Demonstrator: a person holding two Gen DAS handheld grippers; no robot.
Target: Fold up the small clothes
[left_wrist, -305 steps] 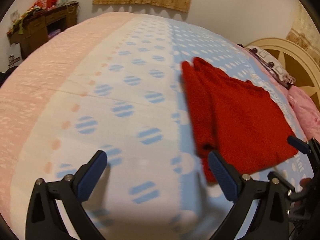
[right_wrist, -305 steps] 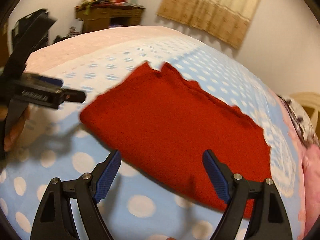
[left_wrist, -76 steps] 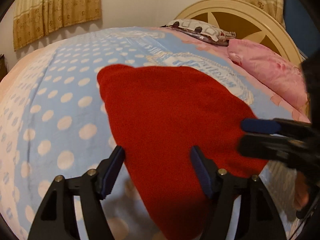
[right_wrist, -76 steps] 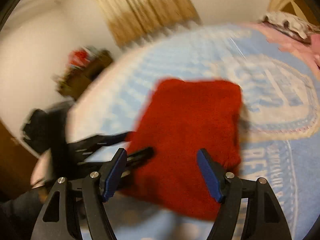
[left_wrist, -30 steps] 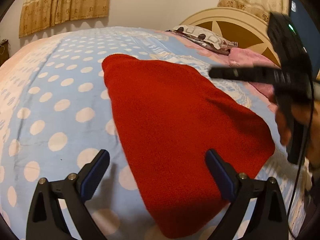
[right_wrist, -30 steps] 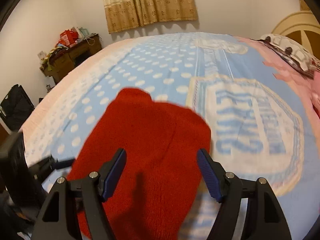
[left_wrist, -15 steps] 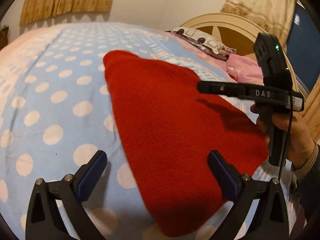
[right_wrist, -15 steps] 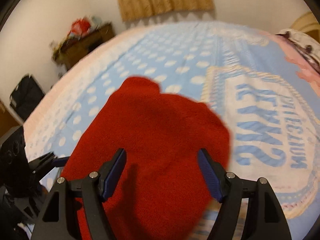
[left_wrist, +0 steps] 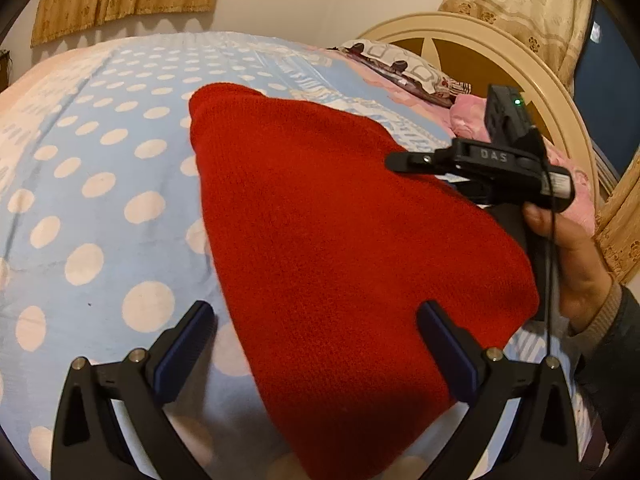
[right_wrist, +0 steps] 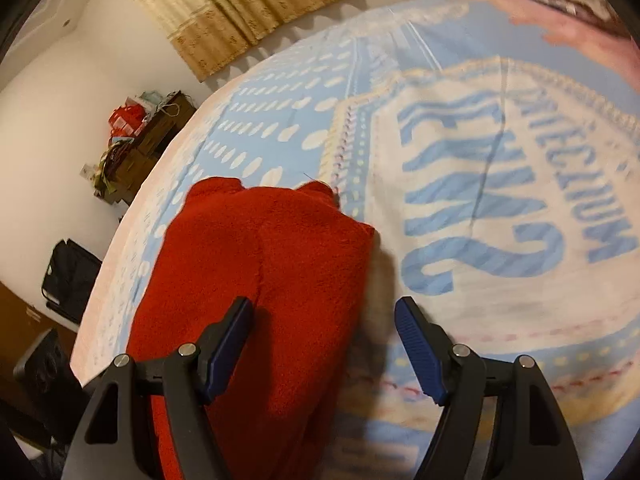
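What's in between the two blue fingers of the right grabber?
In the right wrist view, the right gripper stands open over the edge of the red sweater. Between its fingers lie that red edge and a strip of blanket.

1. The red garment (left_wrist: 344,232) is a fuzzy, matt knit cloth;
2. The bedspread (left_wrist: 100,184) is soft matt cloth, printed with dots;
3. The left gripper (left_wrist: 316,344) is matt black plastic, with ribbed blue pads (left_wrist: 446,354).
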